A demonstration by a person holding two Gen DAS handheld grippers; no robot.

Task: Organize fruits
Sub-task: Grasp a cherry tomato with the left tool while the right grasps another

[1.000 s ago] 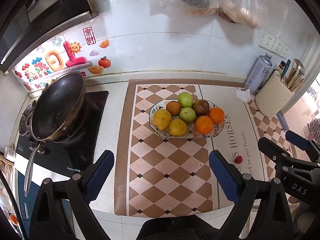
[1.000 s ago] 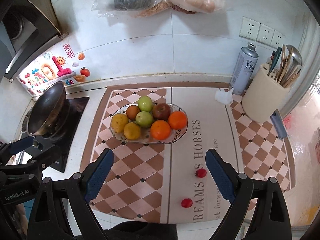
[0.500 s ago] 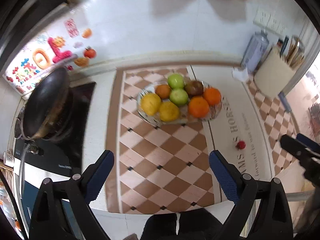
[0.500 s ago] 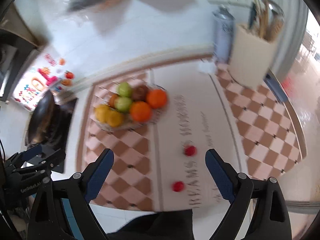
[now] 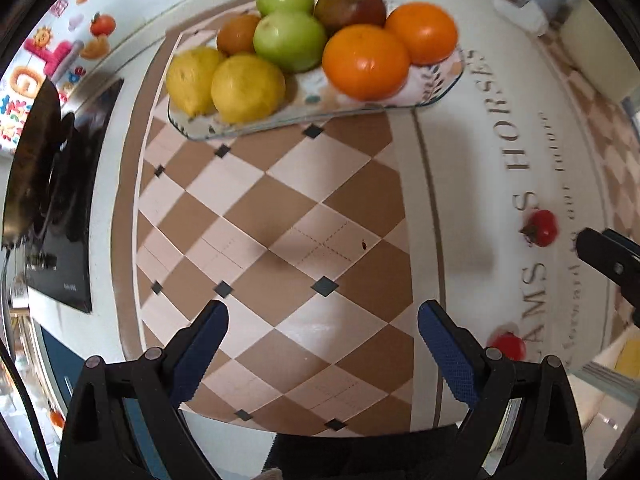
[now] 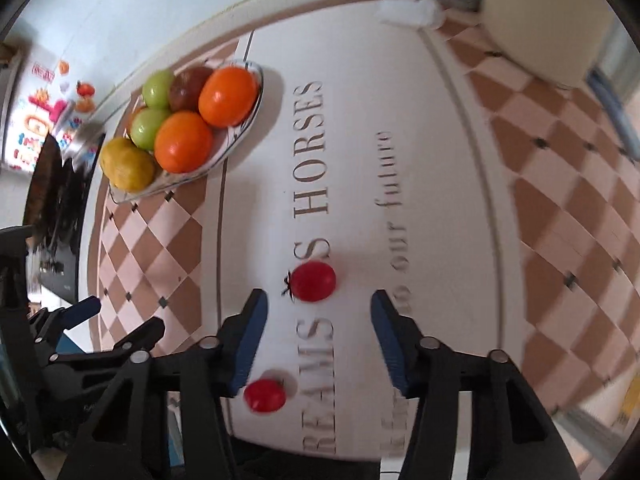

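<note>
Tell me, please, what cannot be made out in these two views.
- Holder, right wrist view: its top is cut off by the frame edge, so its contents are hidden.
- Near tomato, left wrist view: blurred and partly behind the left gripper's finger.
- Right gripper: jaws closing, far tomato ahead; contact cannot be told.
- Wall stickers, both views: blurred, unreadable.
- Pan, left wrist view: cut off by the edge.

Bright fruit on a brown-and-cream checked mat [image 5: 280,216]

Two oranges [image 5: 366,62], green apples [image 5: 290,40], yellow lemons [image 5: 248,88] on the plate [image 5: 436,84]; red cherry tomatoes [image 6: 312,282]; blue gripper pads [image 6: 250,340].
</note>
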